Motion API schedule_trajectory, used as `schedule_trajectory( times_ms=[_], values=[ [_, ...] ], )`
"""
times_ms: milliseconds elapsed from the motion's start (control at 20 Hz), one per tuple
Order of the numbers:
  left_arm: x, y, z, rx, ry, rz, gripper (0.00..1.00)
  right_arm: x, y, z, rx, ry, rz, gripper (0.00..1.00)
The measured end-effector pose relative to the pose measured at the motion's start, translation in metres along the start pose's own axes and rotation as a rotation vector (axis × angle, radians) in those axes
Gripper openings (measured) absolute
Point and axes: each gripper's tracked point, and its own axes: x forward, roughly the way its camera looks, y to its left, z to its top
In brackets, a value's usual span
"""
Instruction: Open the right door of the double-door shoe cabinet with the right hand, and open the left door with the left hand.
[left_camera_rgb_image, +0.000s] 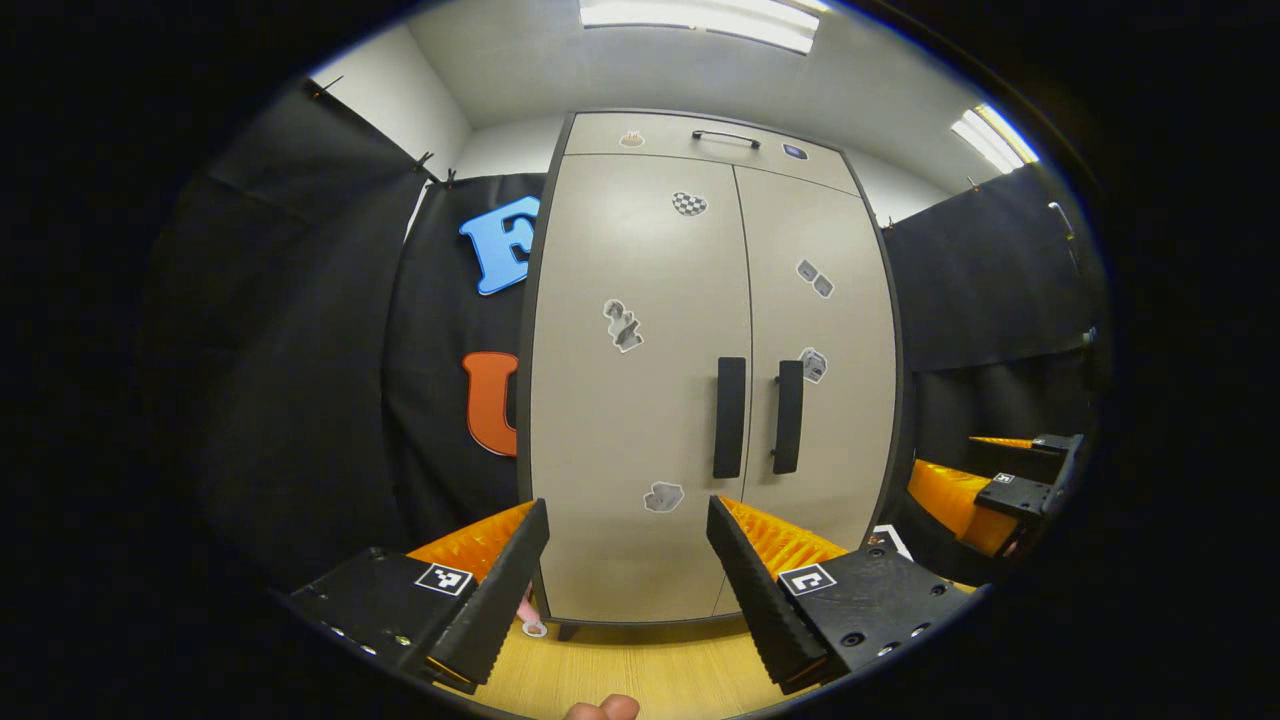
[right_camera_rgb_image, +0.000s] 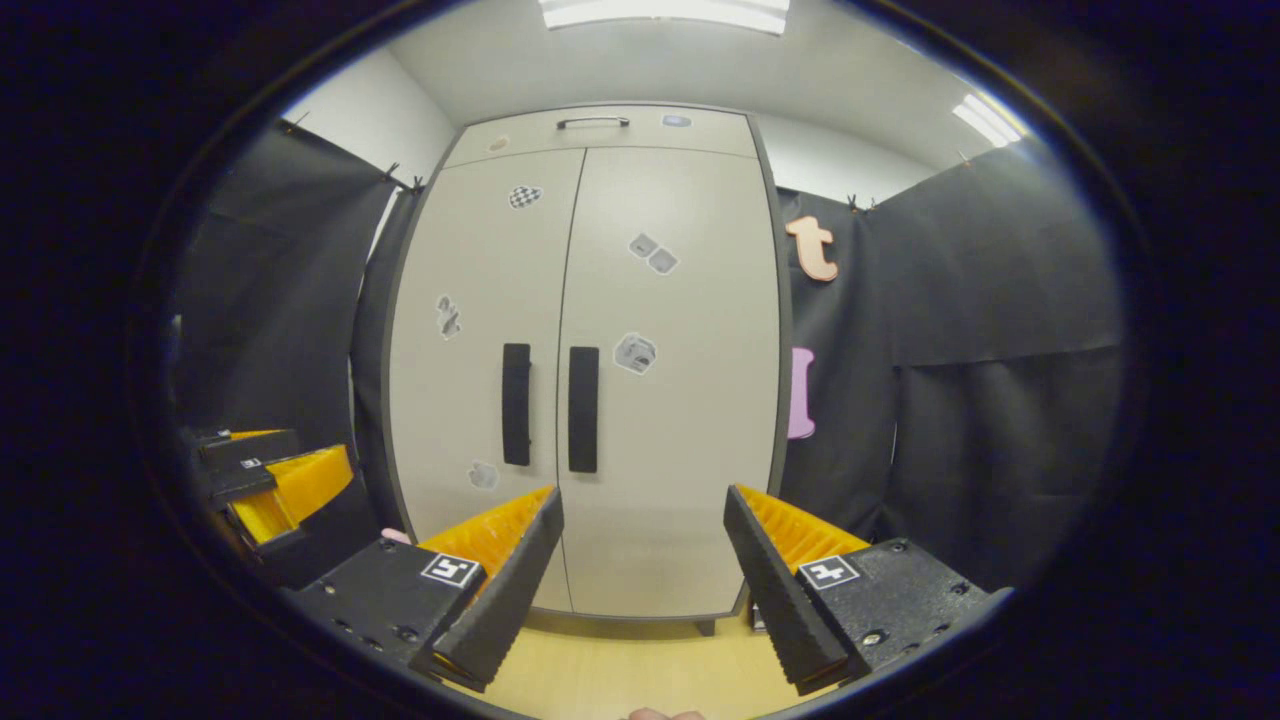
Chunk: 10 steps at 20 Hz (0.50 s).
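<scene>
Shoe cabinet (left_camera_rgb_image: 640, 400) straight ahead, left door (left_camera_rgb_image: 640, 300) and right door (right_camera_rgb_image: 670, 420) both closed. Left gripper (left_camera_rgb_image: 628, 520) and right gripper (right_camera_rgb_image: 643, 505) spread wide, holding nothing, well short of the handles (right_camera_rgb_image: 583, 410).

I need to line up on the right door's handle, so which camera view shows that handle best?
The right gripper view: the right door handle faces the camera almost squarely, just above the open right tongs. The left gripper view shows it off to the right, seen at an angle.
</scene>
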Motion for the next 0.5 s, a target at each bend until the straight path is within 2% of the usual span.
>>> schedule_trajectory(
  times_ms=[500],
  values=[
    [-0.020, -0.005, -0.015, -0.001, 0.045, -0.019, 0.95, 0.084, 0.017, 0.027, 0.019, -0.009, 0.042, 1.00]
  ],
)
